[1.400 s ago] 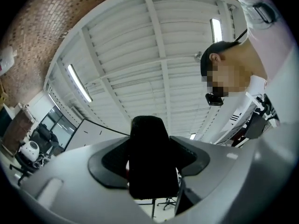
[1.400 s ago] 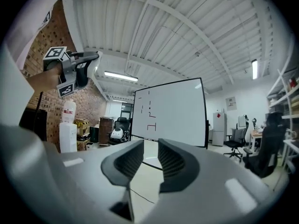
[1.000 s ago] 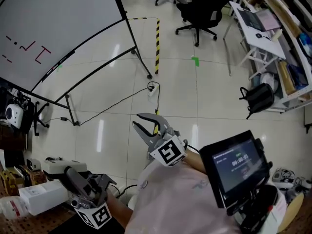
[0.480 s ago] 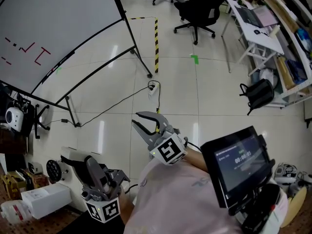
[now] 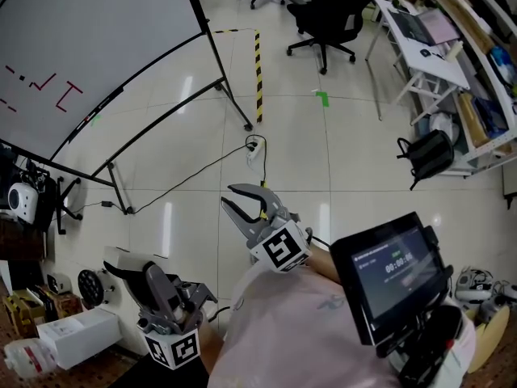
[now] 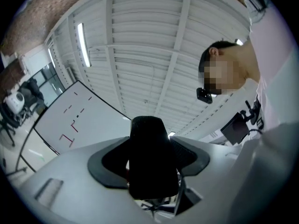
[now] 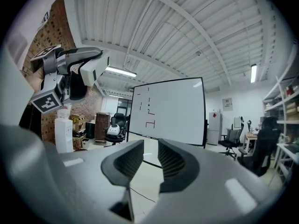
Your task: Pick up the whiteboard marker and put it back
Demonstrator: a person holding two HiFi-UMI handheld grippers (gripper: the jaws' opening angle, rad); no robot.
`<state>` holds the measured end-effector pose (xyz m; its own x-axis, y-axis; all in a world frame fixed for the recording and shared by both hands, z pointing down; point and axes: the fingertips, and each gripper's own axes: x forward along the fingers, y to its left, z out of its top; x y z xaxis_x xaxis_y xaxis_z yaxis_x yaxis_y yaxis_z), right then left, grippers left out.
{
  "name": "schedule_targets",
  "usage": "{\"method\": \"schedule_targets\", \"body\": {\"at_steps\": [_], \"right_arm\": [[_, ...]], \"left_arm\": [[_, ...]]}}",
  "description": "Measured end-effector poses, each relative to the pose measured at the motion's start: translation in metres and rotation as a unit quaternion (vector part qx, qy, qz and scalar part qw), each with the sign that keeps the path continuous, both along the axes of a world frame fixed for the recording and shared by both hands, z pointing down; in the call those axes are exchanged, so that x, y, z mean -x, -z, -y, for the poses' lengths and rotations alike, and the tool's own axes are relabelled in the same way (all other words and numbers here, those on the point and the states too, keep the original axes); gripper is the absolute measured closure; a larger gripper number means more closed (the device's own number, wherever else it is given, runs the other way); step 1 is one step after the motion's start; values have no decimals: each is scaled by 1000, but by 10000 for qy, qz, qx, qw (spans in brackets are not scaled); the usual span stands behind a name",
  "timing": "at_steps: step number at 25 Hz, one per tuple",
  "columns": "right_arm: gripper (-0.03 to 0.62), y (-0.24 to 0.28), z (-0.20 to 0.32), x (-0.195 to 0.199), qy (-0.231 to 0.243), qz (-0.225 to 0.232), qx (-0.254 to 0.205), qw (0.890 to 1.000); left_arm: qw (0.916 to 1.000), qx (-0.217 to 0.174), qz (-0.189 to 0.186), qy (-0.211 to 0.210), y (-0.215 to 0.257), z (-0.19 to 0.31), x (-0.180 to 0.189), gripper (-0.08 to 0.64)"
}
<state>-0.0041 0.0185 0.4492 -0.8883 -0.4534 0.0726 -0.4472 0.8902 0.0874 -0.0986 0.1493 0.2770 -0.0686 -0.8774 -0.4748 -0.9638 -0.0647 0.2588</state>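
The whiteboard (image 5: 89, 47) with red marks stands on its frame at the upper left; it also shows in the right gripper view as the whiteboard (image 7: 168, 111). My left gripper (image 5: 161, 293) is at the bottom left, pointing upward. In its own view the left gripper (image 6: 150, 164) is shut on a black bar, which looks like the whiteboard marker (image 6: 150, 143); the marker's tip and print are hidden. My right gripper (image 5: 228, 197) hangs over the floor at centre, open and holding nothing. A gap shows between the pads of the right gripper (image 7: 151, 160).
A cluttered bench with a white box (image 5: 77, 338) lies at the lower left. A cable and power strip (image 5: 253, 148) and striped floor tape (image 5: 259, 71) cross the floor. Office chairs (image 5: 327, 14), a desk (image 5: 428, 47) and a backpack (image 5: 428, 160) stand right. A phone (image 5: 388, 273) is mounted near my chest.
My left gripper has lifted away from the bench at the lower left and come right, closer to my body, with its jaws pointing upward. The right gripper has barely moved.
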Motion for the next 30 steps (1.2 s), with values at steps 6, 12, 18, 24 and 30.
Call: {"method": "schedule_targets", "body": {"at_steps": [6,12,18,24,30], "right_arm": [[506,-3,2,2,-29,-29,5,10000],[506,-11,1,-4,-59,-67,27,10000],[506,-21,-2,-8,-49,-177,64,9998],[507,-35,-11,-8,59,-368,83,9993],[507,-33,-12,-3,89,-342,106,9993]], "left_arm": [[9715,-1130,-1474,-1473,-1,-7,5,286],[8147,-3047,-3439,-3537,-29,-41,22,287],[7803,-3366,-3568,-3880,-72,-63,22,287],[7925,-3046,-4063,-3378,-132,-62,30,287],[8010,-3118,-3757,-3465,-122,-69,23,287]]}}
